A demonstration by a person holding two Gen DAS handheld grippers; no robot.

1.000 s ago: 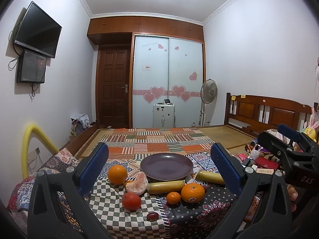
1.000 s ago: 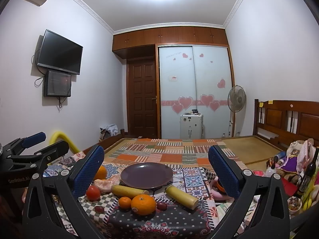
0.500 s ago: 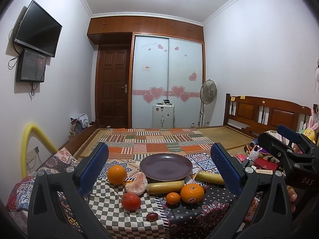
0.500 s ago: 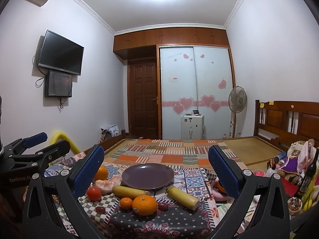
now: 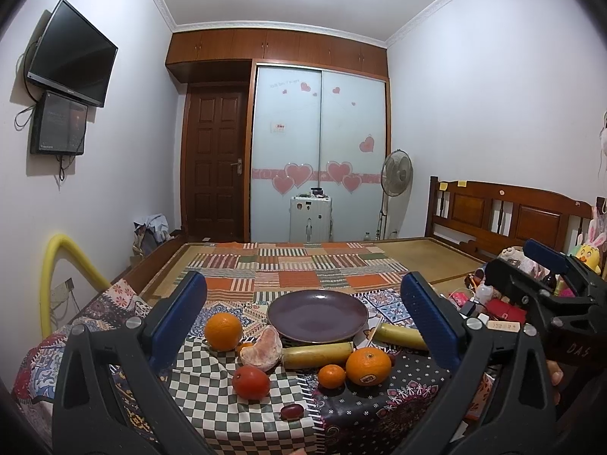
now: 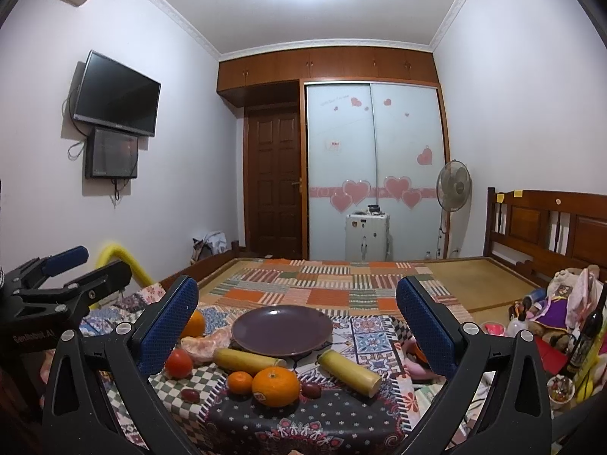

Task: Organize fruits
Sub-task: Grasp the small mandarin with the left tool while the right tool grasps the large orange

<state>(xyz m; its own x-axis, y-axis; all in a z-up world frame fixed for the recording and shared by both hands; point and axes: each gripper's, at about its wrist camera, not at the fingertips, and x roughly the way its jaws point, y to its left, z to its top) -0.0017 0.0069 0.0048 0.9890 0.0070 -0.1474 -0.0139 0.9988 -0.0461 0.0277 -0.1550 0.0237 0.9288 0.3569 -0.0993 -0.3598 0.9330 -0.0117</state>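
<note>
Both grippers held back from the fruit, before any pick. I hold the left gripper (image 5: 303,326) and the right gripper (image 6: 296,322) level and short of the spread, each with its fingers (image 5: 178,318) spread wide and nothing between them, so that the whole layout sits framed in the gap and I can choose a first fruit.

The purple plate (image 5: 317,315) lies centred beyond the fingertips in both views, bare; I judge it the collecting place, which is why the fruit rings its near rim. Through the left gripper's gap: a large orange (image 5: 223,331) just inside the left finger, a peeled citrus piece (image 5: 261,349) beside it, a red tomato-like fruit (image 5: 250,382) nearer me, a small mandarin (image 5: 331,376) touching or nearly touching a stickered orange (image 5: 368,366), and a dark grape (image 5: 291,411) nearest of all. One yellow cylinder (image 5: 318,354), perhaps a banana or cane piece, lies along the plate's near rim; a second cylinder (image 5: 403,335) runs partly behind the right finger.

Everything rests on a patterned cloth (image 5: 235,409) over what looks like a bench set against the bed (image 5: 303,265); the surface beneath is hidden.

My estimate: no fruit yet sorted.
</note>
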